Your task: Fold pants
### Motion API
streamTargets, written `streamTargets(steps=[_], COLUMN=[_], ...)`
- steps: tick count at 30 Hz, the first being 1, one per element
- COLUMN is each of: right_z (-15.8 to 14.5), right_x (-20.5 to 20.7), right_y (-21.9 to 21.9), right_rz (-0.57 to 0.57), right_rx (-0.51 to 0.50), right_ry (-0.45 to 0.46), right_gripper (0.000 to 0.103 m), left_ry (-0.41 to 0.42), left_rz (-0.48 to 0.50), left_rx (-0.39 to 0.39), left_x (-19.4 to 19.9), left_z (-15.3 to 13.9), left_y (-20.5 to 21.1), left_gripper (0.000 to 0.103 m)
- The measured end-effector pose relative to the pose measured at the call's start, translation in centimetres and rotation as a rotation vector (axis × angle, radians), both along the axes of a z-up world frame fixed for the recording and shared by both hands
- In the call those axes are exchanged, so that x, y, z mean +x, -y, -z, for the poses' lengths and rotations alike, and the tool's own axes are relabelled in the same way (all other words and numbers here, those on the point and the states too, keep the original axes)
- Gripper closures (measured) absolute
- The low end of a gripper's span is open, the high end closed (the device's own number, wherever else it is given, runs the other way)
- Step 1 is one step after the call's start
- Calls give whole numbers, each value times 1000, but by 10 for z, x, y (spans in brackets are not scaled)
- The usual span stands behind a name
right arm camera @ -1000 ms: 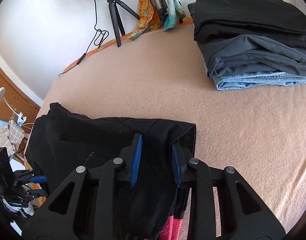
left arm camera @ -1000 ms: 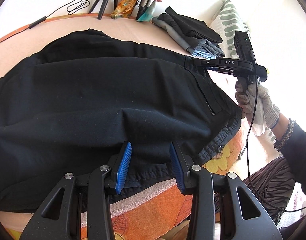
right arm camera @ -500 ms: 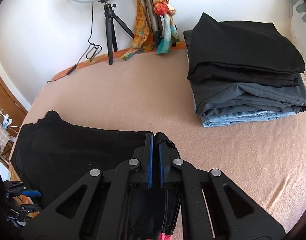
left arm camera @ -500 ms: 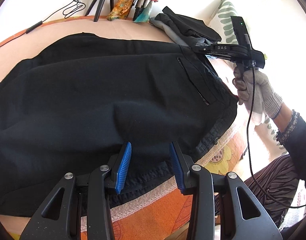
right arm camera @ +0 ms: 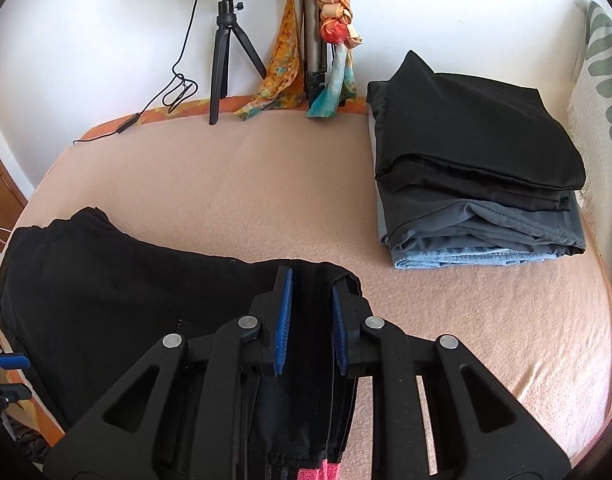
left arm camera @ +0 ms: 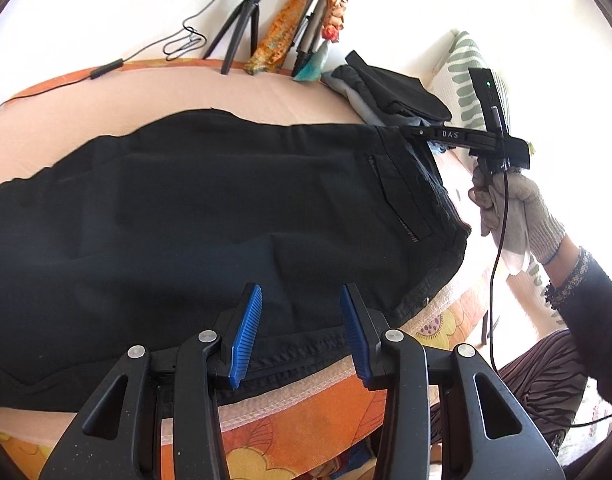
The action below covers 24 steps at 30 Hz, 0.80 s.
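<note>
Black pants (left arm camera: 210, 216) lie spread across a peach-covered bed (left arm camera: 106, 108), waistband toward the right edge. The left gripper (left arm camera: 302, 328) hovers open over the near hem, blue pads apart. At the far right waistband corner, a gloved hand (left arm camera: 513, 216) holds the right gripper (left arm camera: 409, 133). Folded clothes (left arm camera: 385, 92) sit at the far right corner.

The pants (right arm camera: 118, 276) lie spread along the near edge of the bed (right arm camera: 266, 184). A stack (right arm camera: 477, 176) of folded clothes sits at the far right, well apart. A tripod (right arm camera: 222, 56) stands behind the bed (probably on the floor).
</note>
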State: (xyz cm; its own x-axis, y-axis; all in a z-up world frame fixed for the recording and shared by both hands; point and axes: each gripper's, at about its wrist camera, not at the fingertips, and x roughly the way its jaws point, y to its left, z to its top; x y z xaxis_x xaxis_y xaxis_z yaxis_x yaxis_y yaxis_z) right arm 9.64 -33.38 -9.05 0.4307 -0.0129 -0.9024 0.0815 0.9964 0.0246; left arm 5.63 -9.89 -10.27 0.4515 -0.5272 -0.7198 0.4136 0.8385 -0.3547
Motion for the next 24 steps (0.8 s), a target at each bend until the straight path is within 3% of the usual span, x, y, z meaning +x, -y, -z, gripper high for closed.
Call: streamTargets(steps=[5, 6, 7, 9, 15, 24], right_z=[2, 4, 5, 3, -25, -18], right_x=[4, 4, 3, -1, -13, 17], right_y=[3, 10, 17, 30, 33, -48], right_rz=[31, 47, 61, 71, 67, -103], right_rx=[-1, 31, 68, 120, 152, 216], right_ry=[-59, -80, -90, -97, 3, 33], right_gripper=[82, 74, 55, 44, 44, 44], left_ry=[4, -4, -10, -5, 31, -12], left_rz=[-125, -150, -174, -220, -321, -458], left_rx=[-4, -16, -30, -48, -62, -27], left_x=[-4, -2, 0, 2, 0, 4], left_z=[-8, -10, -12, -20, -39, -19], left_y=[-46, -56, -65, -82, -121, -174], left_gripper=[63, 63, 63, 63, 58, 58])
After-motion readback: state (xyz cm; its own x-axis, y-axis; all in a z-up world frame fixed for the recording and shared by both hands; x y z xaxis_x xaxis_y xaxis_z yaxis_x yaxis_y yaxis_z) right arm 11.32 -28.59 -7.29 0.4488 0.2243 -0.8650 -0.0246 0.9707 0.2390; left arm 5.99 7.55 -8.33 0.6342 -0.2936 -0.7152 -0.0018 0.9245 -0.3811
